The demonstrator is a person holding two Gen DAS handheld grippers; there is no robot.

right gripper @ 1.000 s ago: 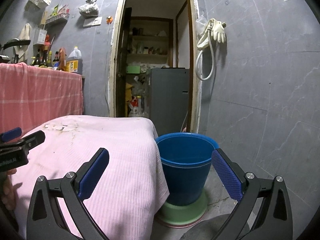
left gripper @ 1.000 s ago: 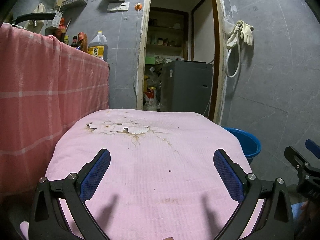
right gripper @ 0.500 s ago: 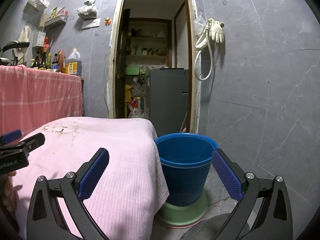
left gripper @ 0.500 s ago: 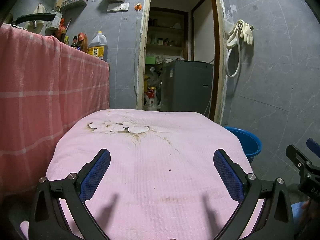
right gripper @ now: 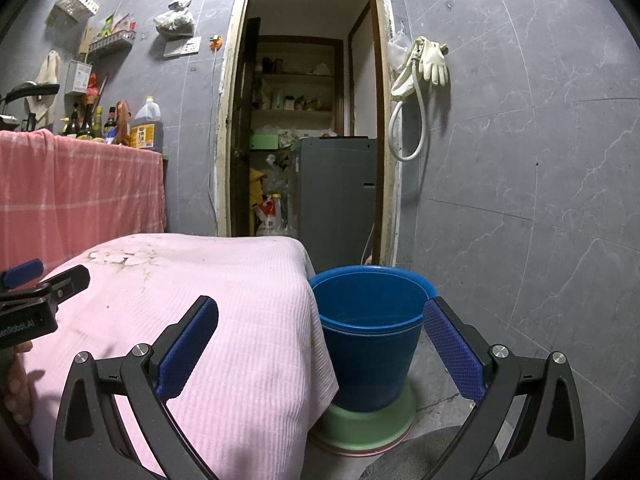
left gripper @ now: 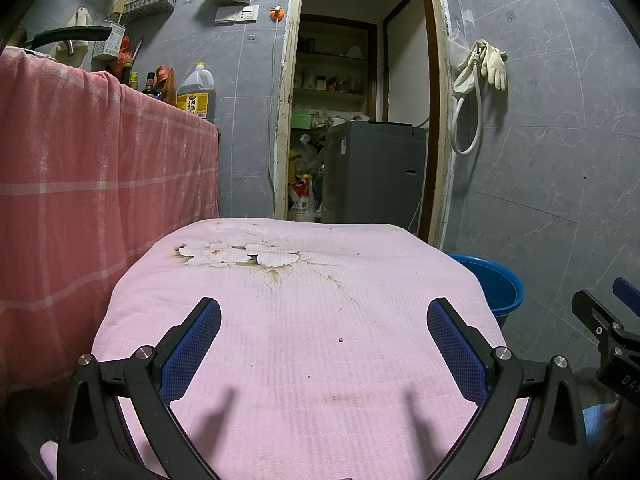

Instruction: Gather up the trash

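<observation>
My left gripper [left gripper: 323,318] stands open above a table covered with a pink flowered cloth [left gripper: 296,320], nothing between its blue pads. A tiny dark crumb [left gripper: 341,340] lies on the cloth ahead of it. My right gripper [right gripper: 320,320] is open too, straddling the table's right corner and a blue bucket [right gripper: 370,336] that stands on a green basin [right gripper: 362,426] on the floor. The bucket's rim [left gripper: 494,286] shows past the table's right edge in the left wrist view. Each gripper appears at the other view's edge: the right gripper [left gripper: 608,332] and the left gripper [right gripper: 36,292].
A counter draped in a pink checked cloth [left gripper: 80,200] rises on the left, with bottles and an oil jug [left gripper: 197,96] on top. Straight ahead is an open doorway with a grey appliance [left gripper: 374,172]. A grey tiled wall [right gripper: 540,200] with hanging gloves closes the right.
Both views have shifted only slightly; the grippers stay open and hold their places over the table and the bucket.
</observation>
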